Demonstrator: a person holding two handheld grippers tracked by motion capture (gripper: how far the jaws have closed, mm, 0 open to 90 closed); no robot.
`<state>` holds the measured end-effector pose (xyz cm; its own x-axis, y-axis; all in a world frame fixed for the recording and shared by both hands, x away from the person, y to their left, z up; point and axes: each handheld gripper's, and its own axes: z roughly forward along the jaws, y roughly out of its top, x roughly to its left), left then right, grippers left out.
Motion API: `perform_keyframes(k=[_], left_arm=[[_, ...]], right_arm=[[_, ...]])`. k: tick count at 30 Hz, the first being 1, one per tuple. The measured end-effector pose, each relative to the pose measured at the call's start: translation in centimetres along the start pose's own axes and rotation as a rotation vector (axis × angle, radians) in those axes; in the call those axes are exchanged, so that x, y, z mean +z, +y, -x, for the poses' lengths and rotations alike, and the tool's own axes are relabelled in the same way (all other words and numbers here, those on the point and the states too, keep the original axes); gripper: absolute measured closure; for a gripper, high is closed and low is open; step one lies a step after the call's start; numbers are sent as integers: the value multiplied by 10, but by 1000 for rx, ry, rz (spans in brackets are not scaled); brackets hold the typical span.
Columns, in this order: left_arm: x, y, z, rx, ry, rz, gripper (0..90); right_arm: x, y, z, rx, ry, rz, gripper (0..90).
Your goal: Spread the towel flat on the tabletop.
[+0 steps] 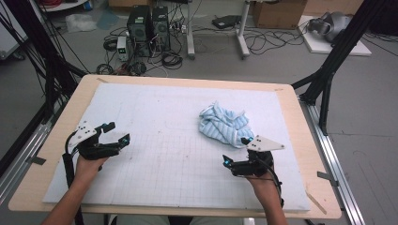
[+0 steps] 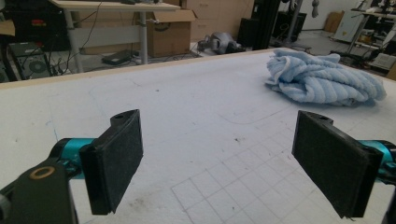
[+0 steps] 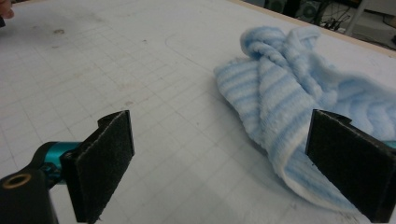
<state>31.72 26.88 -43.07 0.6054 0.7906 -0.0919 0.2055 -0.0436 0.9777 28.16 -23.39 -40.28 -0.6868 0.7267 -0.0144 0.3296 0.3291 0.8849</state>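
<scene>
Both pairs of black padded jaws spread wide, nothing between them. Right gripper (image 1: 236,151) just beside the near edge of the crumpled light-blue striped terry cloth (image 3: 299,116), one pad almost over its hem; left gripper (image 1: 117,133) well apart, over bare white gridded foam mat (image 1: 164,140) on the wooden table (image 1: 309,187). Cloth lying right of centre. Better to lower the right jaws around one loose edge only, not the whole bundle, then close firmly.

text: none legible | labels: none | brands: none | numbers: none
</scene>
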Motion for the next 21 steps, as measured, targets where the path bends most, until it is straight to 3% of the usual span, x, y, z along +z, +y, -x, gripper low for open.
perform_keyframes(k=[8, 13, 18, 21], left_arm=[[0, 0, -1, -9, -1, 4, 171], [1, -1, 1, -13, -10, 0, 171], [1, -1, 0, -19, -7, 3, 171], [1, -1, -1, -24, -4, 3, 171]], right_arm=[[26, 28, -1, -38, 39, 15, 72], [42, 43, 4, -63, 58, -11, 72], [56, 59, 15, -86, 32, -33, 72], [66, 64, 24, -69, 14, -34, 72]])
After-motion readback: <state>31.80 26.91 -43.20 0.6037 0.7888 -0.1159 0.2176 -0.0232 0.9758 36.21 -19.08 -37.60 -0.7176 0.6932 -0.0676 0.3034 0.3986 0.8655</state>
